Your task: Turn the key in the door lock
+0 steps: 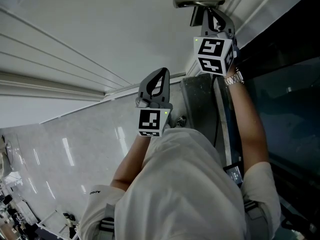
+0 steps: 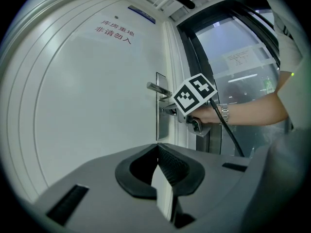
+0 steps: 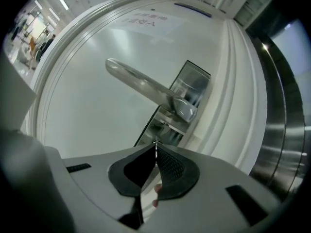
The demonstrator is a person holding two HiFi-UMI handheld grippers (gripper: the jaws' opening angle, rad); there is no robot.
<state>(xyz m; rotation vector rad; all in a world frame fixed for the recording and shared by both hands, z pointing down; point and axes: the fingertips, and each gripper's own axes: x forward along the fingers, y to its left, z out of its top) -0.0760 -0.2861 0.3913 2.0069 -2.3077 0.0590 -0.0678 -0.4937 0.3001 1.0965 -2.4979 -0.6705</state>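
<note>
Contact with the lock is made by one tool only in the head view: the right gripper is pressed up to the lock plate just under the handle of the white door. The left gripper is held well apart from the lock and is aimed at the door.

From the left gripper view, its jaws are seen shut together with nothing between them. Beyond them the other tool's tip is seen at the plate beneath the handle.

In the right gripper view, the jaws are closed on a thin sliver of bright metal at their very tips. It is judged to be the key, seated in the plate below the handle. Only a small, flat, silvery edge of it is shown; the rest is covered by the pads.

The turn itself is judged to be the step in hand. It is best done with the clamp held firm and the wrist rolled about the key's own line. No sideways or outward pull should be added, so that the key is neither bent nor let slip.
</note>
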